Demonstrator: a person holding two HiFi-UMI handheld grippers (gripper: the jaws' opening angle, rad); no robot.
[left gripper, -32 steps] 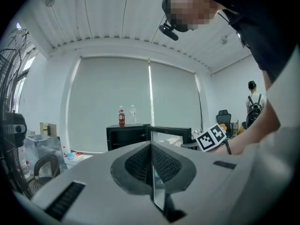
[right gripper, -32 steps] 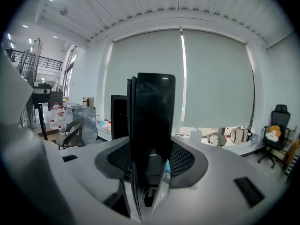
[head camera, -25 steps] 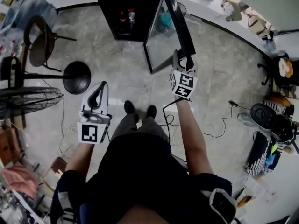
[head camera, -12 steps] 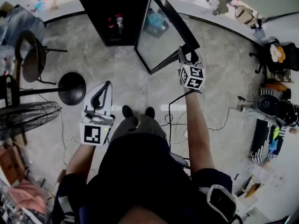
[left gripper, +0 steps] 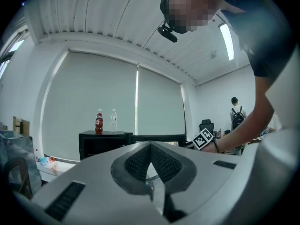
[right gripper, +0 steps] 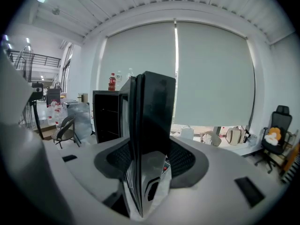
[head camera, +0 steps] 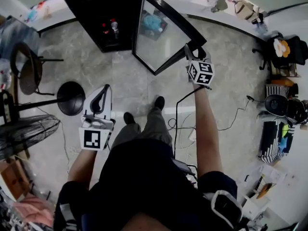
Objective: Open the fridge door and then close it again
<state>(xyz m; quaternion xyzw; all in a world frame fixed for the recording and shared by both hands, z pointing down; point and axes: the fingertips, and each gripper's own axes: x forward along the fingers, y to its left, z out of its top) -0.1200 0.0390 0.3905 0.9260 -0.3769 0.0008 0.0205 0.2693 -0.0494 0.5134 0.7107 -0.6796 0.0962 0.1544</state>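
Across the grey marble floor (head camera: 130, 83), the black fridge (head camera: 96, 8) stands with its glass door (head camera: 161, 37) swung wide, its free edge clamped in the right tongs (head camera: 194, 54), the left tongs (head camera: 105, 90) closed, empty; opening looks nearly done, pushing the door shut comes next.

The grey tiled floor (head camera: 127, 83) carries a black fridge (head camera: 98, 13), a chair (head camera: 26, 73), a round black stand base (head camera: 70, 98) and, at right, loose cables (head camera: 232, 121).
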